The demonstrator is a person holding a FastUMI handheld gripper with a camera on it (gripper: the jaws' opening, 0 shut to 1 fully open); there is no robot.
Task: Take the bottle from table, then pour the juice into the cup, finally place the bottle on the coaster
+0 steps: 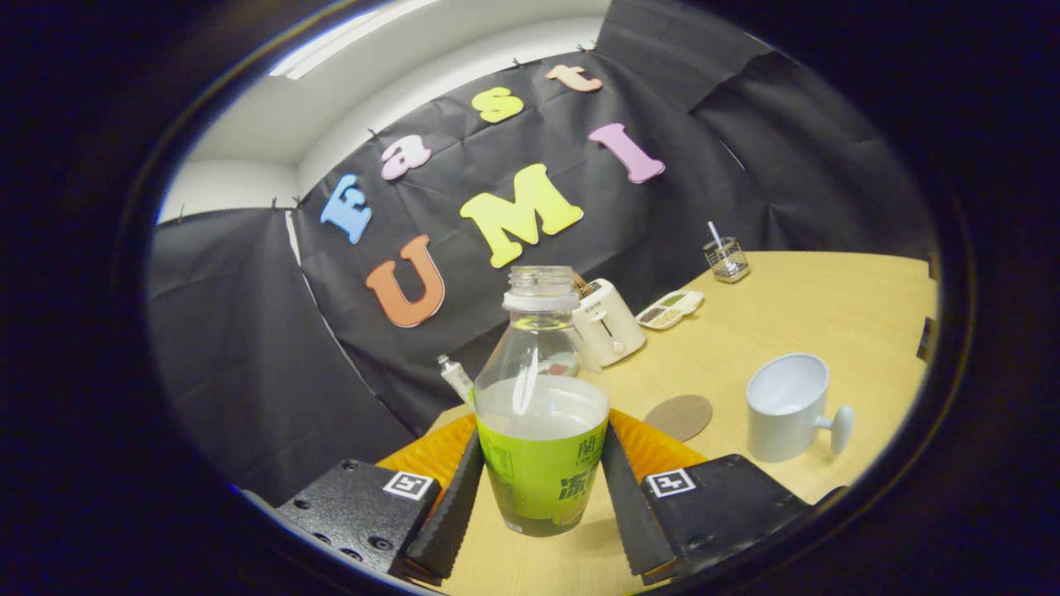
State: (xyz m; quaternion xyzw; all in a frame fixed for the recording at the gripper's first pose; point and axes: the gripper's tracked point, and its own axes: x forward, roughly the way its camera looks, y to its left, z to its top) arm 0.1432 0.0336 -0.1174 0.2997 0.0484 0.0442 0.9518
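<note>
A clear, uncapped bottle (542,414) with a green label and pale juice inside stands upright between my fingers. My gripper (542,463) is shut on its labelled lower half, one finger (454,505) pressing each side. Just beyond the fingers, a round brown coaster (679,415) lies flat on the wooden table (828,323). A white cup (787,406) with a knob-like handle stands beside the coaster, on the side away from the bottle, mouth up and looking empty.
An orange mat (426,451) lies under and behind the bottle. Farther back stand a white toaster (609,323), a divided white dish (671,308), a small glass holder with a stick (727,258) and a white tube (455,377) by the black cloth wall.
</note>
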